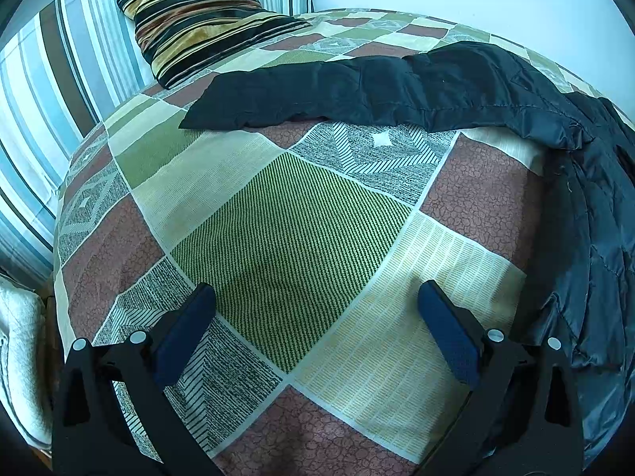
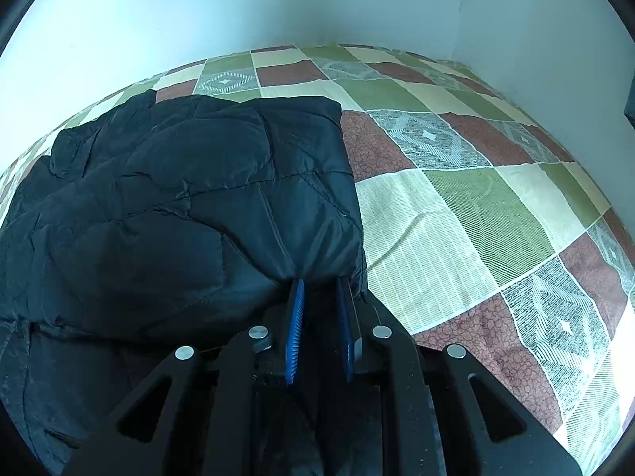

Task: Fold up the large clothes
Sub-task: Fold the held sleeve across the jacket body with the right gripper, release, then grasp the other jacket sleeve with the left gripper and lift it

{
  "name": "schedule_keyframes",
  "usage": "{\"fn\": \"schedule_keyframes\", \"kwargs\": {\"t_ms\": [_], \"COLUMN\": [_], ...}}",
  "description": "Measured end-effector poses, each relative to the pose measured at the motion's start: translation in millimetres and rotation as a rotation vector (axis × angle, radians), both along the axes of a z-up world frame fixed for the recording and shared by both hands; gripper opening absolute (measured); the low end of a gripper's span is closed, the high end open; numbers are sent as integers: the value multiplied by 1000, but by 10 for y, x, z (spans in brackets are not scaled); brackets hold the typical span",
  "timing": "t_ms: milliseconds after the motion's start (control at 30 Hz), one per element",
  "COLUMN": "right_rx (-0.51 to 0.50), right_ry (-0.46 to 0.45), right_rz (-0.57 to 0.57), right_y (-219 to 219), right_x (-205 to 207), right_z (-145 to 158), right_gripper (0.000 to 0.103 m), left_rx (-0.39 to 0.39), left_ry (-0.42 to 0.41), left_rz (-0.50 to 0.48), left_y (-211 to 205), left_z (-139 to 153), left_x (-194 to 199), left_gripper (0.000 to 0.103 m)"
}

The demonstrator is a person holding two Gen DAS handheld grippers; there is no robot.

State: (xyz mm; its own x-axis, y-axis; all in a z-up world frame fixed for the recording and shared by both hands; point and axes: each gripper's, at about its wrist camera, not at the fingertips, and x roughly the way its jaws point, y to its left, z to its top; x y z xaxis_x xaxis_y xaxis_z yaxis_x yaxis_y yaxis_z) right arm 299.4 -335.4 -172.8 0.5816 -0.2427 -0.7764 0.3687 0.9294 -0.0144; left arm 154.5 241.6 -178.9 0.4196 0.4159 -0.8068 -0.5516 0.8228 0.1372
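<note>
You held your left gripper [image 1: 315,297] low over the patchwork bedspread [image 1: 293,214], its blue-padded fingers [image 1: 180,335] spread wide and grasping nothing, pointed toward the striped pillow [image 1: 198,20] at the far corner of the bed. The black quilted jacket [image 1: 397,83] lay with one sleeve stretched flat across the bedspread ahead of that gripper, while its body bunched up along your right.

Your right gripper [image 2: 320,289] was angled down at the jacket [image 2: 178,206], its fingers [image 2: 295,329] drawn close together and pinching a bunched edge of the fabric. The jacket's folded body spread out to the left of that gripper, beside bare bedspread [image 2: 476,206] and the pale wall [image 2: 317,4].
</note>
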Motion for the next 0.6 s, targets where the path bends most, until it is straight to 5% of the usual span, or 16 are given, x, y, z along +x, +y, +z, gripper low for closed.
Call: {"fn": "schedule_keyframes", "kwargs": {"t_ms": [267, 333, 367, 600], "right_rx": [-30, -51, -52, -29], "right_ry": [-29, -45, -61, -81], "right_rz": [-22, -63, -82, -126], "right_y": [21, 3, -21, -102], "right_x": [-48, -90, -121, -178], "right_z": [71, 112, 133, 131], "right_gripper": [25, 62, 71, 81], "left_rx": [-7, -10, -12, -24], "left_ry": [-5, -6, -7, -15], "left_rz": [1, 1, 1, -12], "left_y": [-2, -1, -1, 13], "left_z": [-9, -9, -8, 31], "left_x": [-9, -10, -11, -26], "left_gripper": [101, 101, 101, 101]}}
